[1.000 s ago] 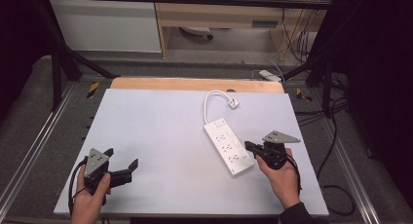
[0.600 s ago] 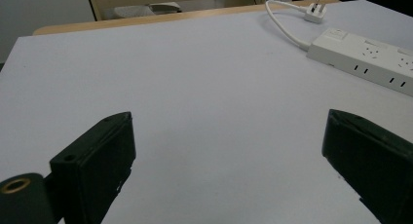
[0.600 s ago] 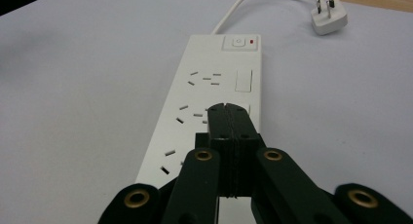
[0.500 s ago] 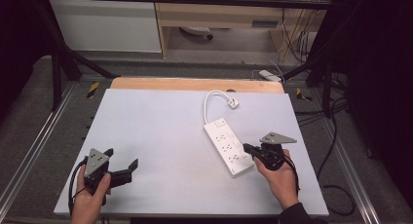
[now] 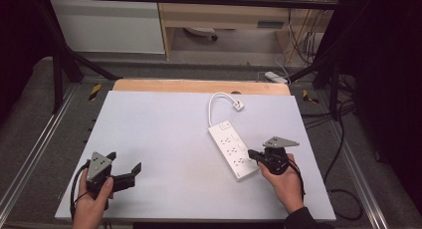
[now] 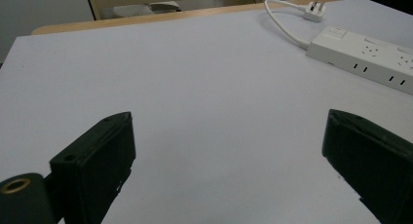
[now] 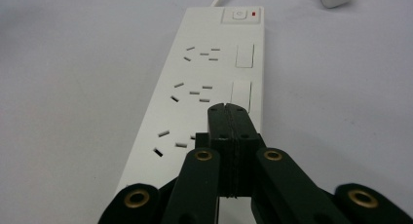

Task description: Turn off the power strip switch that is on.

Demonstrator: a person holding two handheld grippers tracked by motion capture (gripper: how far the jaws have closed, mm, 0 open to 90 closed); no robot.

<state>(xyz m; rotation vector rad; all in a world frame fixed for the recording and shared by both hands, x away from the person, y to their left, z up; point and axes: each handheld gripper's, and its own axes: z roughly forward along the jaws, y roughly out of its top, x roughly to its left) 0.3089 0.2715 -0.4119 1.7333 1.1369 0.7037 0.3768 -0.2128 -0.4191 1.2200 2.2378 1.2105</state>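
One white power strip (image 5: 232, 152) lay flat on the pale table (image 5: 164, 134), right of centre and slanted, its cord (image 5: 214, 107) looping away to a plug (image 5: 239, 105) near the far wooden edge. It looked to be a rigid plastic bar, light enough to slide if nudged, with a smooth casing that hard jaws could skid across. Its small rocker switches (image 7: 242, 73) beside the sockets appeared to be the only parts that would give under a push. To lift it, the long side walls near the middle seemed the safest place to clamp; the cord was soft and would likely trail and drag.

Over the near end of the strip hung the right gripper (image 7: 228, 109), its jaws clenched together with nothing between them, the joined tip poised by the lowest switch; whether it touched the casing I could not tell. That pose suggested a press with the closed tip, which would call for a light, square push so the strip stayed put.

Well apart, at the table's near left, the left gripper (image 6: 229, 151) rested with jaws spread wide and nothing in them.
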